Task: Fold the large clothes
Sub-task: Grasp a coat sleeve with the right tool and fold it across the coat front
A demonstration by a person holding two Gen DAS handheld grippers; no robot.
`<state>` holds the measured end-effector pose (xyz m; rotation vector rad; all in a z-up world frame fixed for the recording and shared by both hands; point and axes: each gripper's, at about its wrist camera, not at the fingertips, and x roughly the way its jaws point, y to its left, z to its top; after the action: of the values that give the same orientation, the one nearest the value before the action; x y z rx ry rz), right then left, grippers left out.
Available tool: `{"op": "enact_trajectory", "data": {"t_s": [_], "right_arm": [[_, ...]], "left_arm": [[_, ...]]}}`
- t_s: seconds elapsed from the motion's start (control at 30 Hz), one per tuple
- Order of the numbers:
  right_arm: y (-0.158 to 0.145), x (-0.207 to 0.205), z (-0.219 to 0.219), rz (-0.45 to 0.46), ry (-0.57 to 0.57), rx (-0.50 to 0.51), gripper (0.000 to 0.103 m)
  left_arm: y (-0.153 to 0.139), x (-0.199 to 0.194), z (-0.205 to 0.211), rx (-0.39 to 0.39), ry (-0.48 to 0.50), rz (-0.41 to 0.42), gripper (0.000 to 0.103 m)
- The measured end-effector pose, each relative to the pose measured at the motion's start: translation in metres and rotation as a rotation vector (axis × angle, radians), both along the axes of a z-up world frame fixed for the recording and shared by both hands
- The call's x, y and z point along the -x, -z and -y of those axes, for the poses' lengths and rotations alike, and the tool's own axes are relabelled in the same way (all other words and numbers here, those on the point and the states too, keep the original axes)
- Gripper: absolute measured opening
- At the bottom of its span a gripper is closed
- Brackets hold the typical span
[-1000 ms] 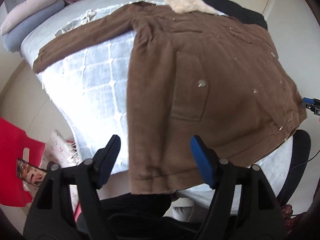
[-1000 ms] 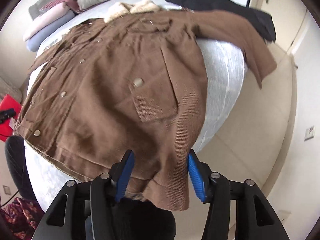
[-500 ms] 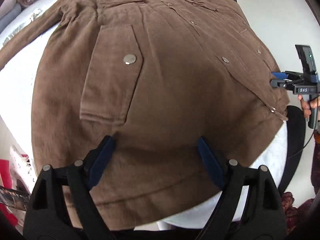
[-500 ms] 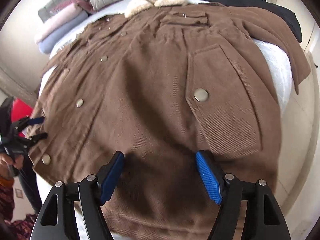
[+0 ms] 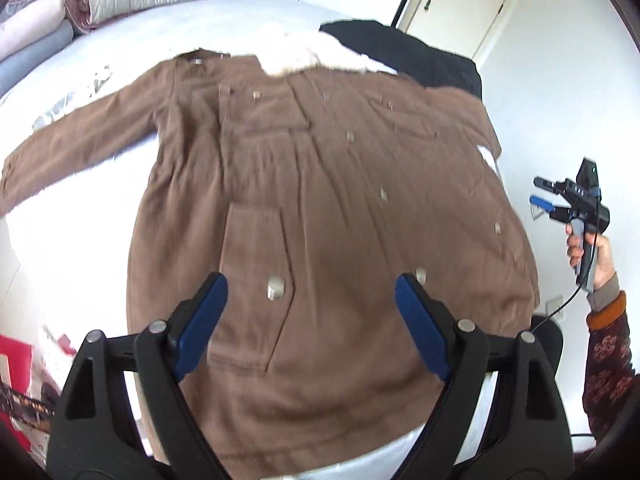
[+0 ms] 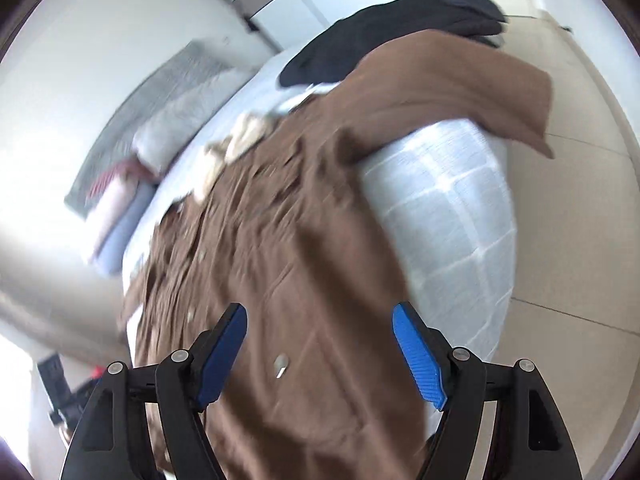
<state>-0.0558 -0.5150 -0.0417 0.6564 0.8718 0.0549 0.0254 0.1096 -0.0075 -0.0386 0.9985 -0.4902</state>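
Brown coat [image 5: 320, 208] lies spread face-up across the bed [image 5: 72, 184], sleeves flung out, while left tool [image 5: 312, 320] and right tool [image 6: 320, 344] hover wide, empty, probably lining up a fold.

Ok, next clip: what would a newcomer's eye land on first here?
The big brown corduroy coat, spread front-up across the white bed, with its cream fleece collar at the far end and one sleeve draping off the mattress edge. Next, the left claw and the right claw, both open over the coat's lower part and holding nothing. A black garment lies beyond the collar.
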Motion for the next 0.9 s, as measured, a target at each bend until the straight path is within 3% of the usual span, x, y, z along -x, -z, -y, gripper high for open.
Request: {"op": "enact_trajectory", "data": {"t_s": [0.2, 0.4, 0.6, 0.8, 0.83, 0.9], "right_arm": [[0.036, -0.028, 0.086, 0.022, 0.268, -0.16, 0.077], [0.097, -0.052, 0.154, 0.04, 0.492, -0.36, 0.077], [0.159, -0.078, 0.196, 0.094, 0.662, -0.561, 0.077], [0.19, -0.112, 0.218, 0.164, 0.756, -0.669, 0.075], [0.191, -0.116, 0.221, 0.18, 0.77, -0.676, 0.07], [0.191, -0.123, 0.224, 0.198, 0.801, -0.671, 0.044]], "left_arm": [[-0.007, -0.069, 0.034, 0.078, -0.068, -0.005, 0.086], [0.029, -0.118, 0.074, 0.073, -0.093, -0.025, 0.086], [0.069, -0.145, 0.091, 0.068, -0.091, -0.011, 0.086], [0.086, -0.149, 0.083, 0.111, -0.089, 0.052, 0.086], [0.087, -0.15, 0.083, 0.123, -0.09, 0.058, 0.086], [0.086, -0.151, 0.082, 0.134, -0.089, 0.061, 0.086]]}}
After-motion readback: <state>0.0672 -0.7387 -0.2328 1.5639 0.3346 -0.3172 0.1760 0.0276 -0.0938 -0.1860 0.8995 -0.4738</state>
